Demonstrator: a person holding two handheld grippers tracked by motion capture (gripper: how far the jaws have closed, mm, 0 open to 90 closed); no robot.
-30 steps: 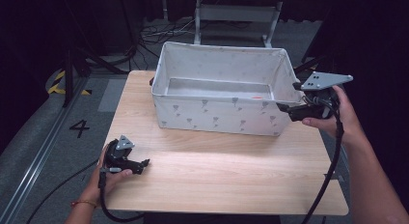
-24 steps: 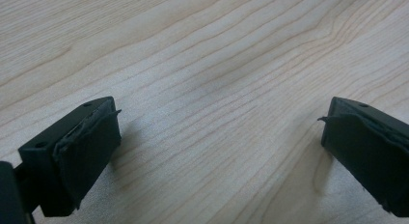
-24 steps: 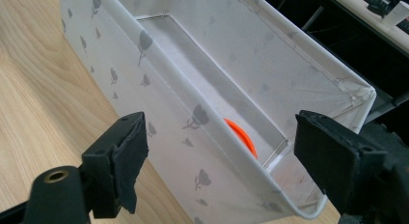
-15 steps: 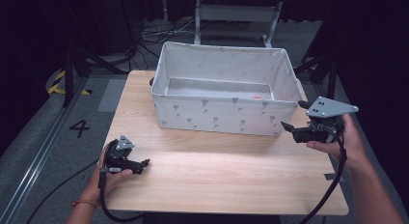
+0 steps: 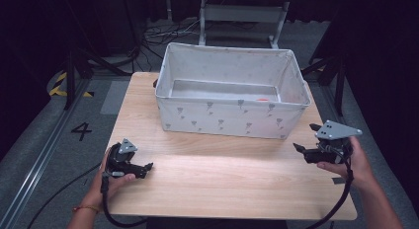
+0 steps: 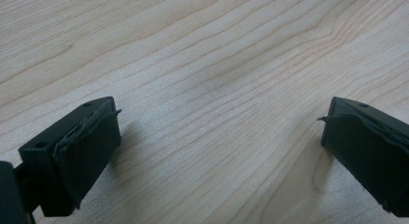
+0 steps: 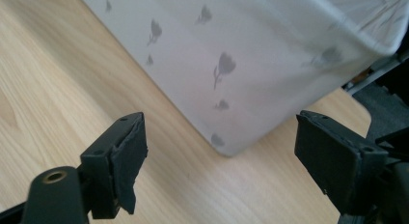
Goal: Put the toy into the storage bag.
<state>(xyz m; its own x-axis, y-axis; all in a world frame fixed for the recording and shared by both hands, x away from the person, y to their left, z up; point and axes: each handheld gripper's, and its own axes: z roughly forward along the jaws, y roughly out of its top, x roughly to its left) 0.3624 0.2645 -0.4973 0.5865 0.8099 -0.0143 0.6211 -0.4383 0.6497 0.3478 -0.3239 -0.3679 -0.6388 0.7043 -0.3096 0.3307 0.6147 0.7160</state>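
High view: a white fabric bin (image 5: 232, 118) with grey flower prints is seen at the far side of the wooden table (image 5: 222, 184), a small orange object (image 5: 262, 99) lying on its floor; the right gripper (image 5: 306, 142), beside the bin's rim a second ago, is now lower, near its front right corner, while the left gripper (image 5: 143, 169) is unmoved. Left gripper view: the jaws are spread wide over bare wood, nothing held. Right gripper view: wide-open, empty jaws frame the bin's corner.

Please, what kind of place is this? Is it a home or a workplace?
Probably a lab or recording studio, not a home. A plain wooden table stands among dark curtains, loose cables lie on the grey floor, and a floor marking "4" with yellow-black hazard tape suggests a marked workstation.
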